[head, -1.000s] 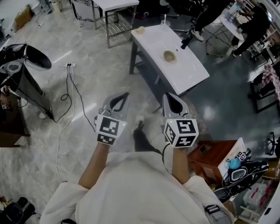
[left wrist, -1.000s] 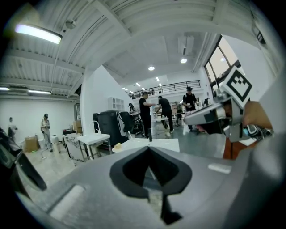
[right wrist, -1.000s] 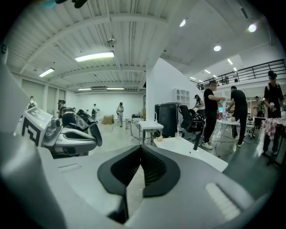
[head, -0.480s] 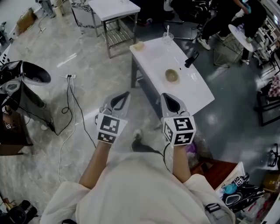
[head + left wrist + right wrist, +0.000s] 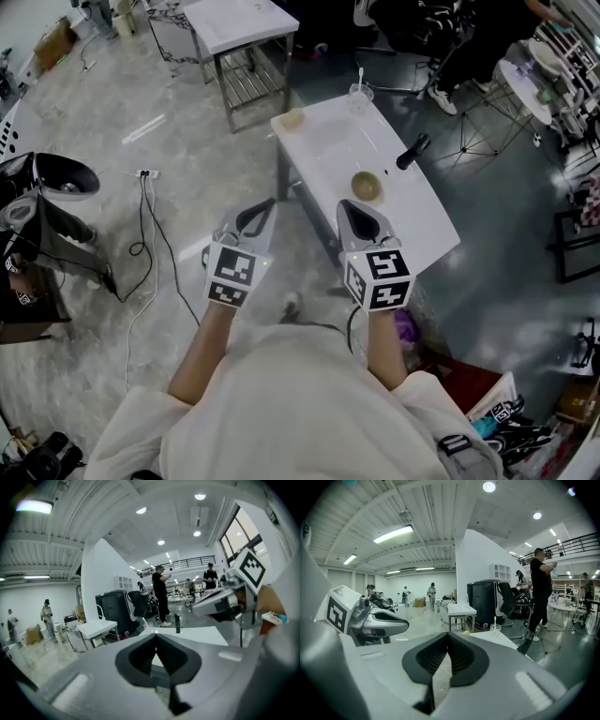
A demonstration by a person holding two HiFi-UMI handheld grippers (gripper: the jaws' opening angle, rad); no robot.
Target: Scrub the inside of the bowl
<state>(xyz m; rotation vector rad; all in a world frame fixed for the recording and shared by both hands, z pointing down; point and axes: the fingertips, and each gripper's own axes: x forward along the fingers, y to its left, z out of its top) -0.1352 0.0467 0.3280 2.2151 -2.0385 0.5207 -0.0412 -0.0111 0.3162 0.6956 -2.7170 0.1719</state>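
Observation:
A small tan bowl [image 5: 366, 186] stands upright on the white table [image 5: 412, 211], just beyond my right gripper [image 5: 346, 205]. A black-handled tool [image 5: 413, 150] lies to the bowl's right and also shows in the left gripper view [image 5: 177, 623]. A yellowish pad [image 5: 294, 119] and a glass with a straw [image 5: 358, 92] sit at the table's far end. My left gripper [image 5: 269, 203] hangs over the floor, left of the table. Both grippers are shut with nothing between the pads, level with each other, and short of the table.
A second white table [image 5: 234, 19] with a shelf stands farther back. A black machine [image 5: 47, 187] and a cable [image 5: 145, 216] on the floor lie to the left. Chairs, stands and people [image 5: 161, 592] fill the back right. Clutter sits at the lower right [image 5: 502, 412].
The table with the bowl has drawn closer and now sits just ahead of the grippers. Both grippers keep the same shut pose in front of the body.

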